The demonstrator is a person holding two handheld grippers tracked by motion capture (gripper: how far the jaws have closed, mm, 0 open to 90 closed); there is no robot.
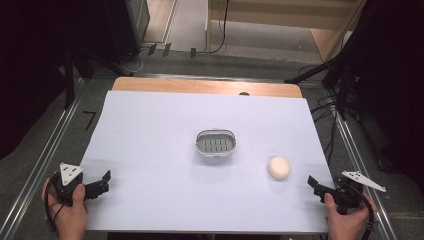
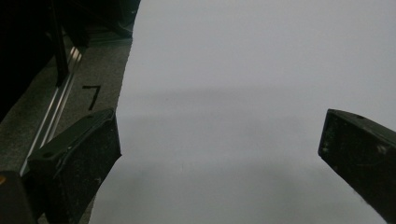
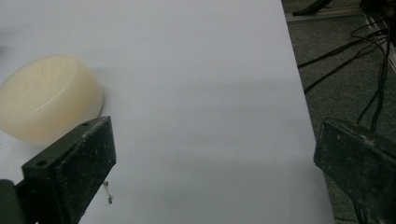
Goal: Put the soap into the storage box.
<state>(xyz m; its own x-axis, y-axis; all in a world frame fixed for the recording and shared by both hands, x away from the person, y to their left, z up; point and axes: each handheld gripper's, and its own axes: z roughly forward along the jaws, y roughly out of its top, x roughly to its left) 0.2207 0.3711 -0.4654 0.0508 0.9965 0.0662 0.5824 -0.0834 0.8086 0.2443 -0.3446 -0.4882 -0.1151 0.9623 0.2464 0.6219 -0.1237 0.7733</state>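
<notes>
Right tool [image 3: 215, 163]: spread, empty | left tool [image 2: 219, 158]: spread | soap [image 3: 49, 98]: cream, round, smooth

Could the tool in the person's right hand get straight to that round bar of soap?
Probably yes. The right tool is open, and nothing lies between it and the soap, bare on the white table.

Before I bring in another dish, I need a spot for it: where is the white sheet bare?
The white sheet is bare all along its left half, between the left tongs and the soap dish, and along its far edge. The only crowded stretch is on the right, where the soap bar lies near the right tongs.
</notes>
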